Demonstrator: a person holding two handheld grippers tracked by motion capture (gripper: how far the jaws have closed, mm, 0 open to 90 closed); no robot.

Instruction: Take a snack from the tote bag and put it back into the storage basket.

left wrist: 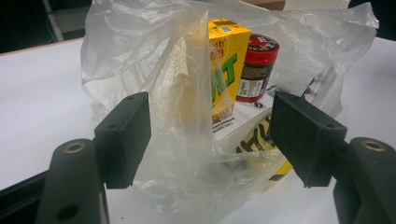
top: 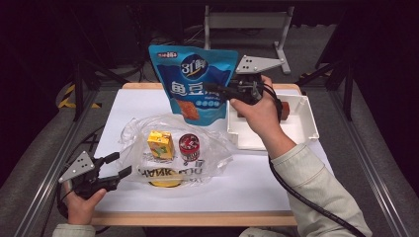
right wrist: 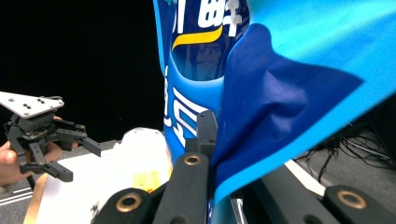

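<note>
Risk first, high view: right gripper (top: 217,90) pinches blue snack pouch (top: 195,81) by one edge, held above plastic bag (top: 170,143); it could swing or slip. White tray (top: 304,116) sits just behind that hand.

Left gripper view: jaws spread, bag film between them, ungripped; mouth may sag shut. Yellow carton (left wrist: 226,65) and red can (left wrist: 257,65) inside crowd the landing spot.

Right gripper view: jaws pressed onto pouch; left gripper (right wrist: 58,154) waits far below.

Your left hand (top: 81,205) grips the left tool (top: 120,165) low at the near left corner, forearm barely in from the bottom edge; its jaws stand wide apart, pointing right and slightly away from you. Your right arm, in a pale sleeve (top: 316,190), reaches forward across the table, wrist raised. The right tool (top: 213,89) points left, held high, jaws pressed together.
</note>
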